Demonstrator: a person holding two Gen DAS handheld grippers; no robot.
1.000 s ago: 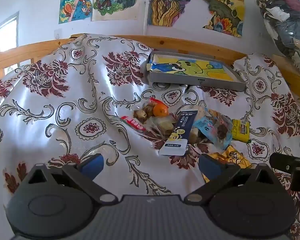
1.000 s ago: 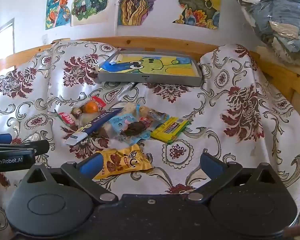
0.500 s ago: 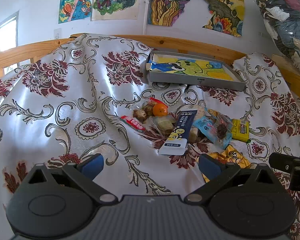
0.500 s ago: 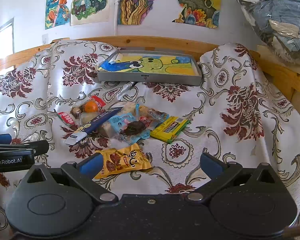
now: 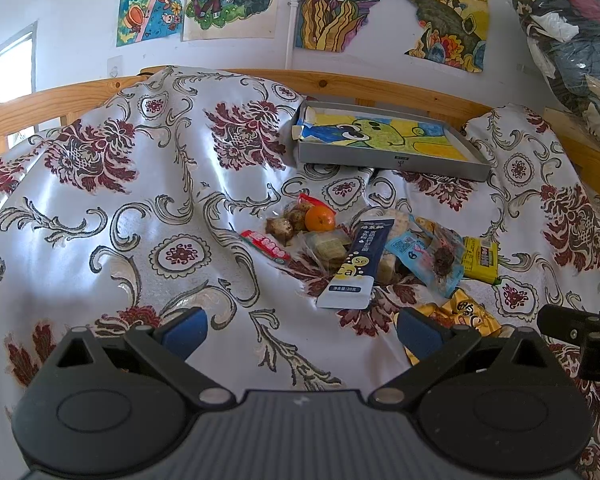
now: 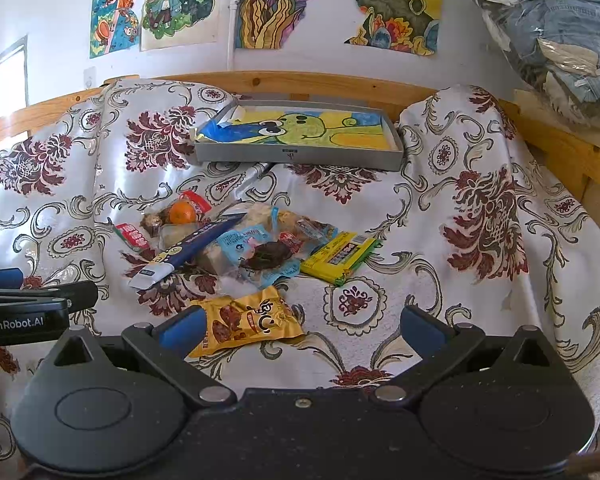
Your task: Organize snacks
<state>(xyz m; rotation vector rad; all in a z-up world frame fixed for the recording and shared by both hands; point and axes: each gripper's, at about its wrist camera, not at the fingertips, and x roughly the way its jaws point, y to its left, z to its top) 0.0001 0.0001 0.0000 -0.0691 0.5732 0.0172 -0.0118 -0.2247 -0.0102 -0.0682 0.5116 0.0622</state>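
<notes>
One navy sachet (image 5: 355,265) angled tray-ward (image 5: 388,162)

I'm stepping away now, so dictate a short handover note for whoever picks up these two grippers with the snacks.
Left tongs: open, empty, hovering short of the pile.
Right tongs: open, empty, with the orange crinkly foil snack packet lying by the left finger.
The other snacks sit heaped mid-cloth: small orange fruit, long navy and white sachet, light blue plastic packet, yellow-green flat packet, red and white wrapped sweet.
The shallow grey tray with a cartoon drawing holds no snacks.
Done: nothing. Left: everything.
</notes>
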